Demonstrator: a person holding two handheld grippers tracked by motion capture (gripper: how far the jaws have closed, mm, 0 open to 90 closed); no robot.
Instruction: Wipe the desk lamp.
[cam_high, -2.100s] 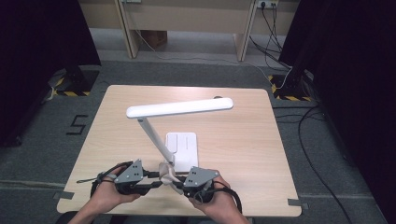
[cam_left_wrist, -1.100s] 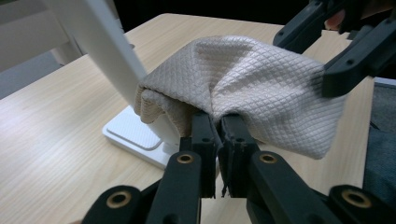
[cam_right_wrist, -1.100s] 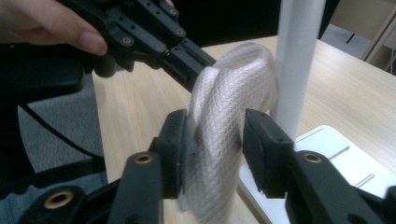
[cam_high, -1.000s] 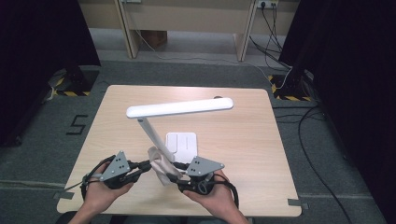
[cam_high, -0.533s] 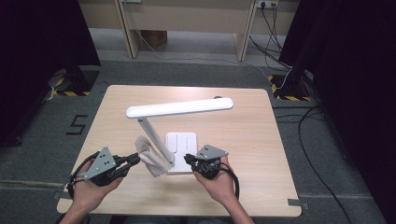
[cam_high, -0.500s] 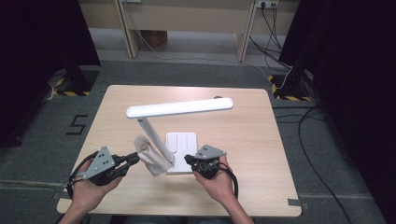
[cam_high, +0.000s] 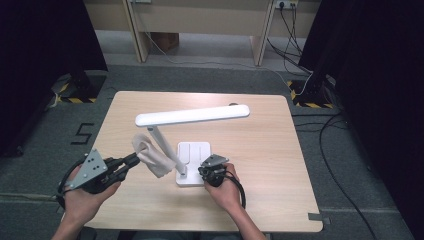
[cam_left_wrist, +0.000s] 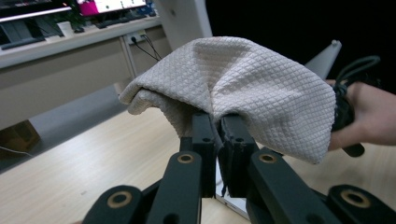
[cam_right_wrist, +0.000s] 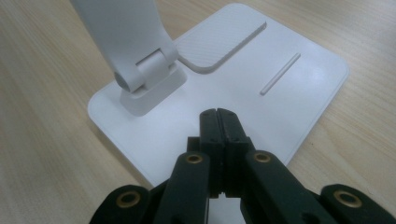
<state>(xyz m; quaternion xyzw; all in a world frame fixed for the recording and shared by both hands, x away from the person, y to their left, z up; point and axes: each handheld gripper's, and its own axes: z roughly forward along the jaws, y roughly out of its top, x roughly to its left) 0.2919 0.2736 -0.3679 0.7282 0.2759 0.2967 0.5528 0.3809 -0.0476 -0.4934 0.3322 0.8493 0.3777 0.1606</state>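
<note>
**Cloth at the lamp arm, right fingers on the base**

Nearest me, the person's left hand (cam_high: 85, 192) holds the left gripper (cam_high: 131, 161) low over the front-left of the pale wooden bench (cam_high: 260, 150). Its black fingers (cam_left_wrist: 205, 135) pinch a beige quilted cloth (cam_high: 150, 154), which drapes over them and hangs beside the lamp's slanted arm (cam_high: 165, 150); from the high view I cannot quite tell whether the cloth touches that arm.

Just to the right, the right hand (cam_high: 227, 187) carries the right gripper (cam_high: 201, 172), its fingers (cam_right_wrist: 210, 126) pressed together with nothing between them. Their tips sit over the near edge of the flat white rectangular lamp base (cam_right_wrist: 280, 107), close to the hinge block (cam_right_wrist: 147, 77) where the arm rises; contact looks likely.

Farther across the bench, the white desk lamp's long bar head (cam_high: 192, 115) stretches level above the middle. Beyond the bench lie grey carpet (cam_high: 210, 75) and trailing black cables (cam_high: 350, 165).
</note>
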